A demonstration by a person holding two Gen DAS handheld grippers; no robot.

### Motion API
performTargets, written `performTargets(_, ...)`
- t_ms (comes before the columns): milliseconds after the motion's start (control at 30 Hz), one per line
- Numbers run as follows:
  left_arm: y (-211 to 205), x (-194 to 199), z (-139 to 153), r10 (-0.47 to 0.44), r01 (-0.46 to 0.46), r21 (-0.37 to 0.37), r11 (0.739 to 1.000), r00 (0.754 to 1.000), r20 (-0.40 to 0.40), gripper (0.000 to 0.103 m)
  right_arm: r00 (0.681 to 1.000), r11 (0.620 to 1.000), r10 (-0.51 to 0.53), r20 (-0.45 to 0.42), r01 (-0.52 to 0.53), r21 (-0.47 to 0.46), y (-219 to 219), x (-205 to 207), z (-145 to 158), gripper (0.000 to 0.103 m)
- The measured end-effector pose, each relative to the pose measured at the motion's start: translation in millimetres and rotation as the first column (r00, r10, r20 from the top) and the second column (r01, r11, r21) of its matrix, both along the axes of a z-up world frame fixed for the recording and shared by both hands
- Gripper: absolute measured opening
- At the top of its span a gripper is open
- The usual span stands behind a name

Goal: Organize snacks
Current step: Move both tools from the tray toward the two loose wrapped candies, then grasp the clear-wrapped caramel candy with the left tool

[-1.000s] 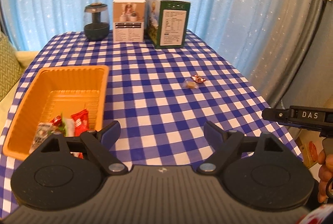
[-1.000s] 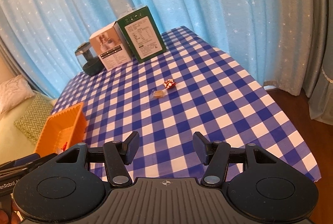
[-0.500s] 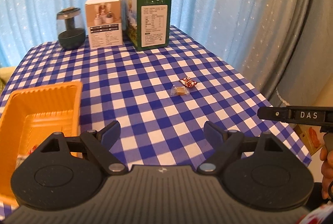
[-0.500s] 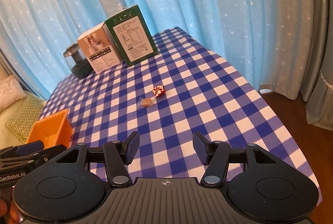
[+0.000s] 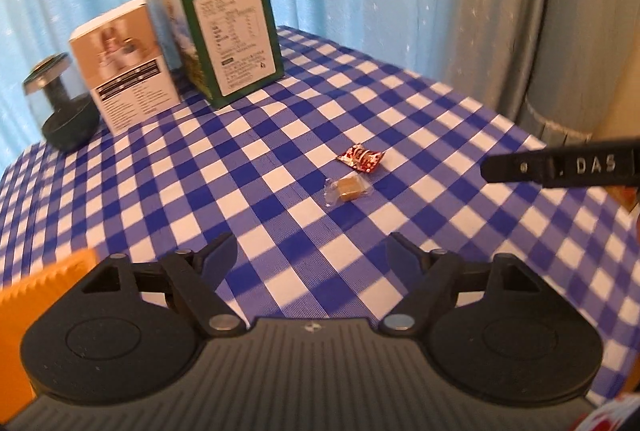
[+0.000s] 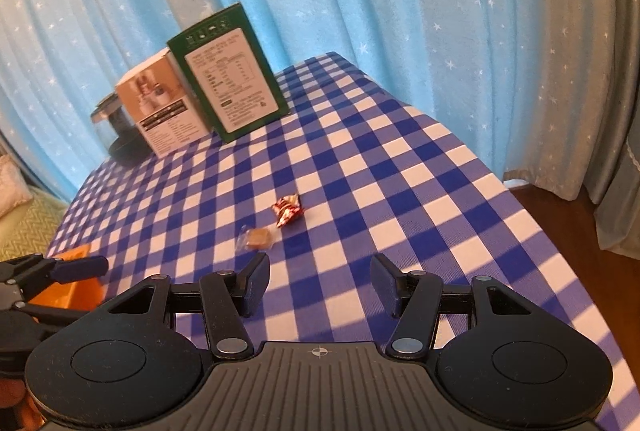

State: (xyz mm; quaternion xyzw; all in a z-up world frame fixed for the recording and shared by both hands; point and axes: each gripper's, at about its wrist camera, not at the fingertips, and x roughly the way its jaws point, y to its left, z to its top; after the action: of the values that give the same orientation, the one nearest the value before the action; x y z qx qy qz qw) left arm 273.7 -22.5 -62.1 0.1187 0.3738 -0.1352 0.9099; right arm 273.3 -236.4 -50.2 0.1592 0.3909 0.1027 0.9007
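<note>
1. Currently, the left hand-held gripper is closing, with nothing between its fingers.
2. The right hand-held gripper stands released and empty.
3. The red candy and the brown candy lie just beside each other on the table, ahead of both.
4. The orange basket sits at the left.

Left tool now closer to the two candies, its jaws closing with nothing between them, orange basket slid to the picture's left edge, red candy and brown candy nearer the right tool
</note>
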Motion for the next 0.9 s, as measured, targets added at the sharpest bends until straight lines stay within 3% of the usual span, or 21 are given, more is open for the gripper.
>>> performTargets(333, -21.8, 57.2, -40.8, -0.151, 0.153, 0.116, 0.981, 0.988, -0.029, 0.072, 1.000, 1.000, -0.019, -0.016, 0.019, -0.025, 6.4, 44.2, -29.4, 0.057)
performTargets(767, -34.8, 102.6, -66.5, -0.197, 0.201, 0.088, 0.976, 0.979, -0.053, 0.067, 0.997, 0.998, -0.068, -0.037, 0.068, -0.012, -4.6, 61.2, -44.0, 0.057)
performTargets(900, -29.7, 112.8, -67.8, -0.192, 0.194, 0.040, 0.980, 0.980, -0.049, 0.058, 0.997, 0.997, -0.074, -0.034, 0.074, -0.009, -4.1, 62.3, -43.9, 0.057)
